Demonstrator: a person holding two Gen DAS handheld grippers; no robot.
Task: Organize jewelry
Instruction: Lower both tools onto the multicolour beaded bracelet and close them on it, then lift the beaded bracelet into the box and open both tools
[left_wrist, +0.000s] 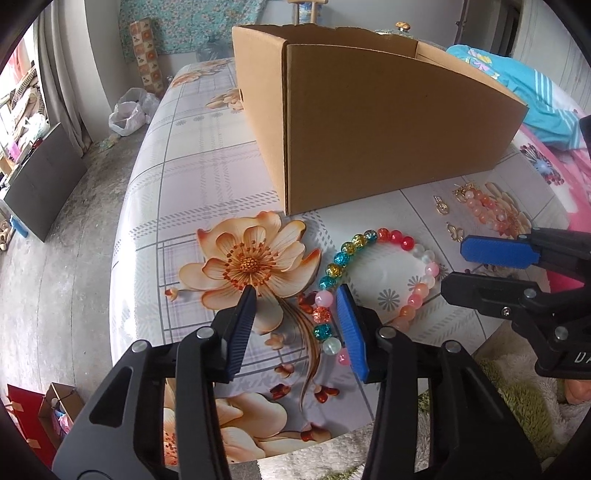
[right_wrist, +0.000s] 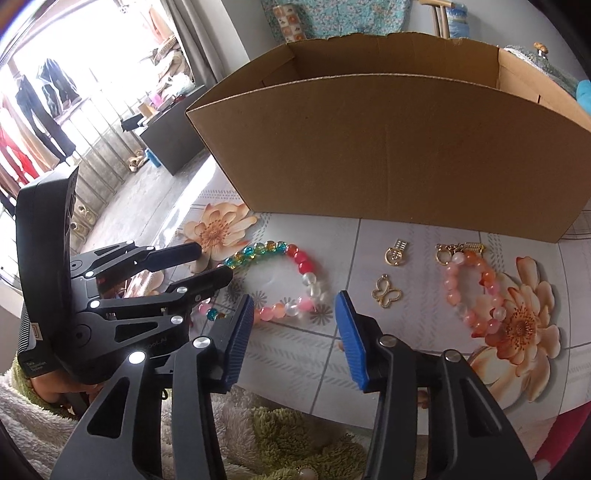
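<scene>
Before the cardboard box (right_wrist: 388, 147) — two bead bracelets (right_wrist: 280, 280), charms (right_wrist: 387, 293) between them.

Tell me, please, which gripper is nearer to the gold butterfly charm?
The right gripper. The butterfly charm lies just outside its fingers, which straddle the multicoloured bracelet. The left gripper sits at that bracelet's far side, a whole bracelet away from the charm.

The big cardboard box (right_wrist: 388, 147) stands like a wall at the back of the table (left_wrist: 192, 177). In front of it, beads and small gold charms (right_wrist: 387, 292) lie close together. The table's left side is bare. The two grippers sit very near each other.
</scene>
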